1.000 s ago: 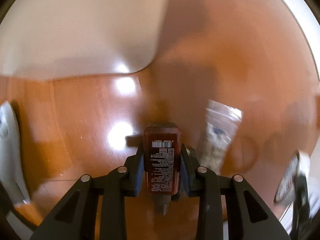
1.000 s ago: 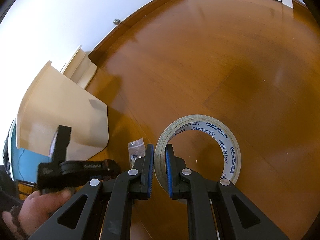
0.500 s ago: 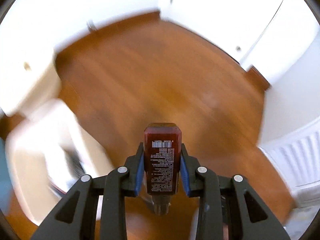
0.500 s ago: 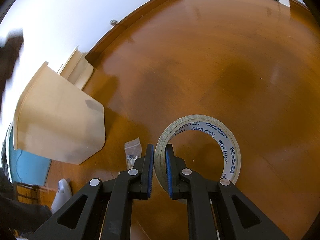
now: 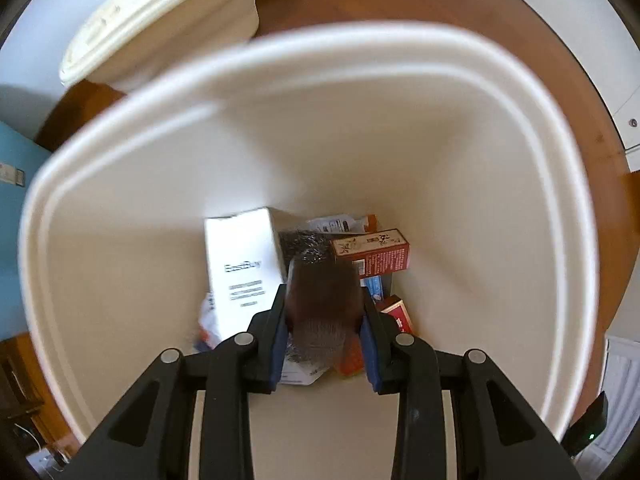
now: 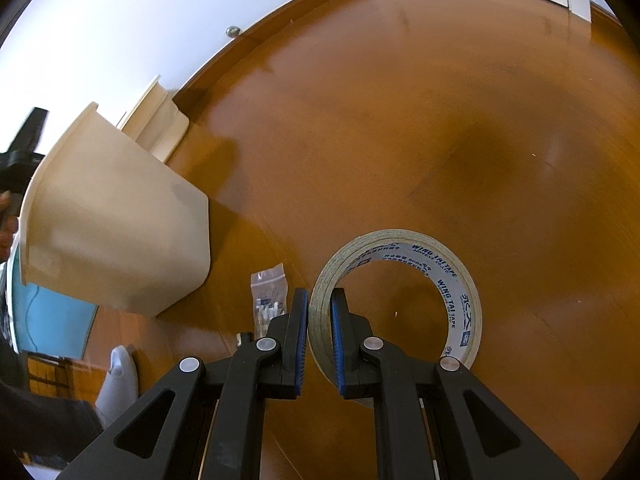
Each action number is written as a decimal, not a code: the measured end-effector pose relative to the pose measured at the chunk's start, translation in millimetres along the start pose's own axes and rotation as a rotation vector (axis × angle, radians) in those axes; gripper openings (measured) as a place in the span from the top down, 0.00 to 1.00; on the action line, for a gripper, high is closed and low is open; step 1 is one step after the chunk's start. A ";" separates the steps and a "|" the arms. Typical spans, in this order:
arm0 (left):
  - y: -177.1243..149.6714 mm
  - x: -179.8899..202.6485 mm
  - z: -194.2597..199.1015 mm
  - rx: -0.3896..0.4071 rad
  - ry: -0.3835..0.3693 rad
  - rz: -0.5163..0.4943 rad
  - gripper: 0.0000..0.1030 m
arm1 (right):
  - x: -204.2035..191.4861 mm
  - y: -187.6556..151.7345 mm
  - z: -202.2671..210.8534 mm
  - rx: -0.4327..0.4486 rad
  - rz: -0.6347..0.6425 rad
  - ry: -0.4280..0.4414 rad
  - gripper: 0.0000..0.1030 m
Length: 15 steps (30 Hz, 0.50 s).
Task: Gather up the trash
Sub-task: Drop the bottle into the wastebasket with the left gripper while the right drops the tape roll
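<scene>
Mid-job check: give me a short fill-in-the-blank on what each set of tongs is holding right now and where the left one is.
1. The left tongs hold a dark brown ____ over the open bin.
2. The right tongs are shut on a roll of ____.
3. A small clear bag lies on the floor between the tape and the ____.

Missing words: bottle; tape; bin

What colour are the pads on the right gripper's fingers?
Blue pads, on black fingers; clearest in the right wrist view.
</scene>
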<state>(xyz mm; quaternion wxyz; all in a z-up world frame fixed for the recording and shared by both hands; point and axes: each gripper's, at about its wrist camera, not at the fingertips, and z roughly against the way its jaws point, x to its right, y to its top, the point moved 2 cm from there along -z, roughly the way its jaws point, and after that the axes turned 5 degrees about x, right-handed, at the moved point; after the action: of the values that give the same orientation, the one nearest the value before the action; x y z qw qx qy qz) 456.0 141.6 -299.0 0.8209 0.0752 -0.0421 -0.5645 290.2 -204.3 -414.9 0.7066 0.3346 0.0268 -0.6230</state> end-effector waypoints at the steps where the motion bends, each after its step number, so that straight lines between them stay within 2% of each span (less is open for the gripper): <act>1: -0.3 0.3 -5.0 -0.009 0.010 -0.008 0.70 | -0.9 0.4 -0.9 -0.001 0.002 0.000 0.89; 5: 11.3 12.1 6.0 -0.008 0.015 -0.009 0.70 | -3.9 3.7 -1.7 0.003 0.010 -0.001 0.89; 7: 12.4 11.8 25.4 0.003 -0.026 0.003 0.70 | -5.0 7.5 2.0 0.020 0.019 -0.003 0.89; 9: 12.8 18.7 48.0 0.021 -0.032 -0.028 0.69 | -6.1 12.6 6.7 0.043 0.019 -0.005 0.89; 13: -4.8 5.8 103.1 0.027 -0.035 -0.070 0.69 | -12.1 23.4 16.8 0.078 0.026 0.005 0.89; 15: -21.6 -7.2 127.9 0.017 -0.044 -0.053 0.69 | -20.3 32.8 25.8 0.095 0.043 0.013 0.89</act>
<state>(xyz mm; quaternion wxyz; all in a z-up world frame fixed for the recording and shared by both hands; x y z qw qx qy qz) 413.8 131.0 -176.6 0.8039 0.0709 -0.0629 -0.5872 305.3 -199.8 -371.2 0.7031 0.3722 -0.0054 -0.6059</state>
